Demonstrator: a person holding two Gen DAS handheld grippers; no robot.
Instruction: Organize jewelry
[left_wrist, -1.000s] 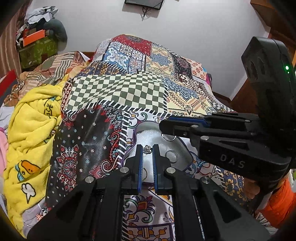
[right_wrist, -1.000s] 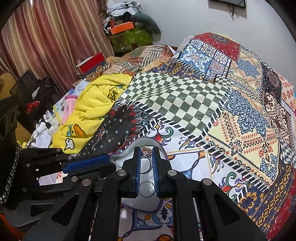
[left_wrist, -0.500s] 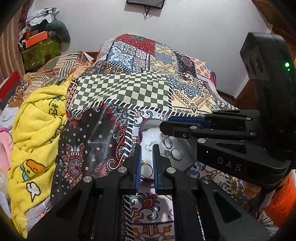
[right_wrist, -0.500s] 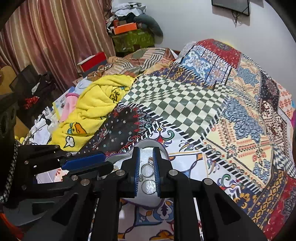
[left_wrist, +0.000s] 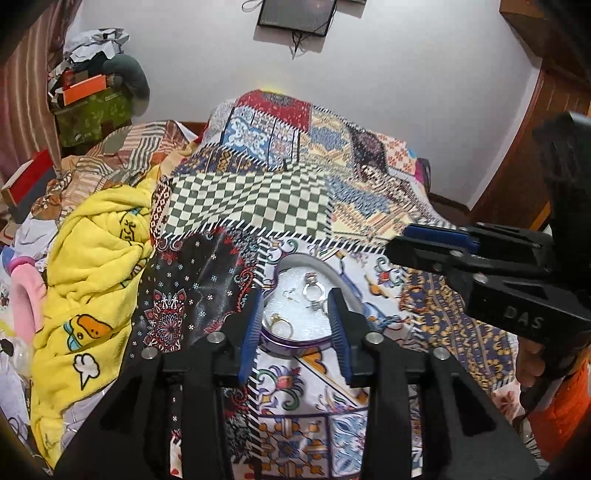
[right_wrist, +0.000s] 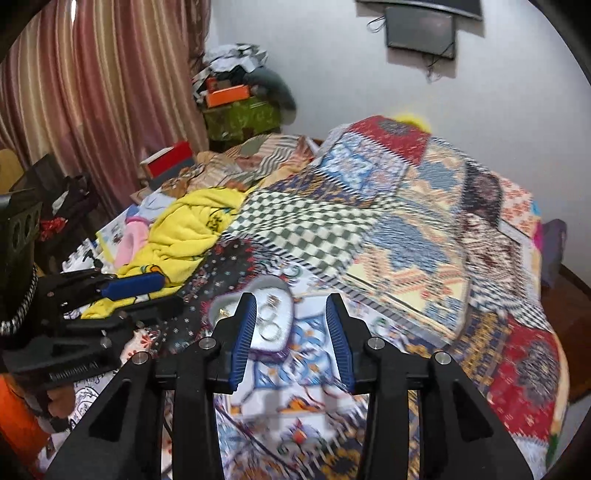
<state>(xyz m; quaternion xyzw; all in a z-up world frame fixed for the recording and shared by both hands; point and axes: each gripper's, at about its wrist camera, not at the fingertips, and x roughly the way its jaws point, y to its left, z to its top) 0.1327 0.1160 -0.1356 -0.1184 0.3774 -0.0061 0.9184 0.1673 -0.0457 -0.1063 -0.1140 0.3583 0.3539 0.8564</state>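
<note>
A heart-shaped tin box (left_wrist: 343, 284) with a white lining sits open on the patchwork bedspread (left_wrist: 255, 199). Inside lie silver rings (left_wrist: 314, 291), a gold ring (left_wrist: 279, 323) and small earrings (left_wrist: 290, 294). My left gripper (left_wrist: 295, 306) is open and empty, raised above the near edge of the box. My right gripper (right_wrist: 291, 312) is open and empty, pulled back above the box (right_wrist: 251, 295); its view is motion-blurred. The right gripper also shows in the left wrist view (left_wrist: 436, 236), and the left gripper shows in the right wrist view (right_wrist: 133, 286).
A yellow blanket (left_wrist: 96, 266) is bunched on the left side of the bed. Boxes and clutter (left_wrist: 92, 107) are stacked at the far left by a curtain. A wooden door (left_wrist: 535, 166) is at the right.
Both grippers, shut a second ago with jewelry between the fingers over the box, have opened and pulled back upward. The jewelry now lies in the box.
</note>
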